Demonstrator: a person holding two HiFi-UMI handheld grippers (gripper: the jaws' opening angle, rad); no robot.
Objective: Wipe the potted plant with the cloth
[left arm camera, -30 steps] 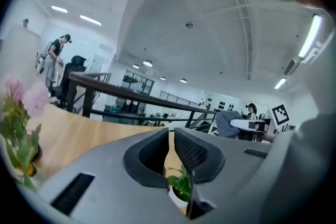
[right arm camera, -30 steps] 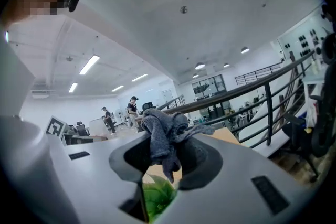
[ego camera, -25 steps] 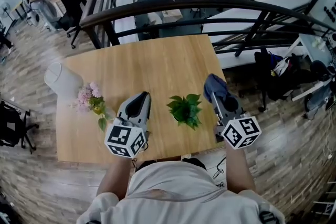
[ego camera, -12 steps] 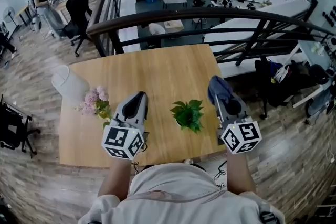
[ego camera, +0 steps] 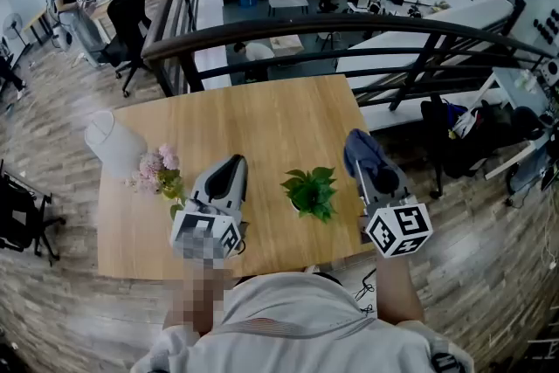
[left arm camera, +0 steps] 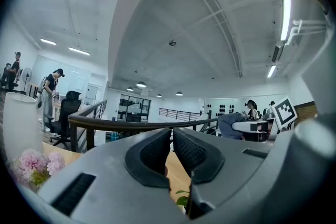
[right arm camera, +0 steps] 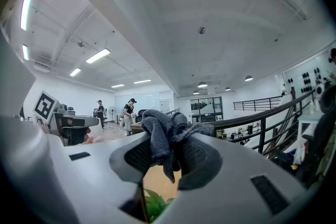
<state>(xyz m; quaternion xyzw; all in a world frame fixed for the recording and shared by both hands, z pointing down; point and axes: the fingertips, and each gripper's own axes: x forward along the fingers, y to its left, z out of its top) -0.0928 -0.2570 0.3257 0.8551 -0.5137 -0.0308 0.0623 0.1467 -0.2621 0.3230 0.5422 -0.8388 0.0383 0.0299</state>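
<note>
Little has moved in the last second: both grippers keep their places on either side of the plant, and only the head view has tipped a little, so the surface sits slightly lower in it.

The dark curved railing (ego camera: pixel 349 9) runs behind everything, with an office floor below it. In front of it lies the pale wooden surface (ego camera: pixel 262 109), and the person's light-shirted torso (ego camera: pixel 297 319) fills the near edge of the view.

The left gripper (ego camera: pixel 232 163) hangs over the near part of the surface, to the left of the plant. Its fingers (left arm camera: pixel 152 152) are drawn almost together, with only a thin slit between them and nothing held. The right gripper (ego camera: pixel 365 163) is at the surface's right edge, to the right of the plant, with its marker cube (ego camera: pixel 398 230) toward the person. Its fingers are clenched on the cloth.

A white vase (ego camera: pixel 112 140) lies tipped near the left edge. The potted plant (ego camera: pixel 310 190) stands upright between the two grippers, apart from both. A bunch of pink flowers (ego camera: pixel 153 166) lies just beside the vase. The dark blue-grey cloth (ego camera: pixel 358 144) bunches out of the right fingertips, clear of the leaves.
</note>
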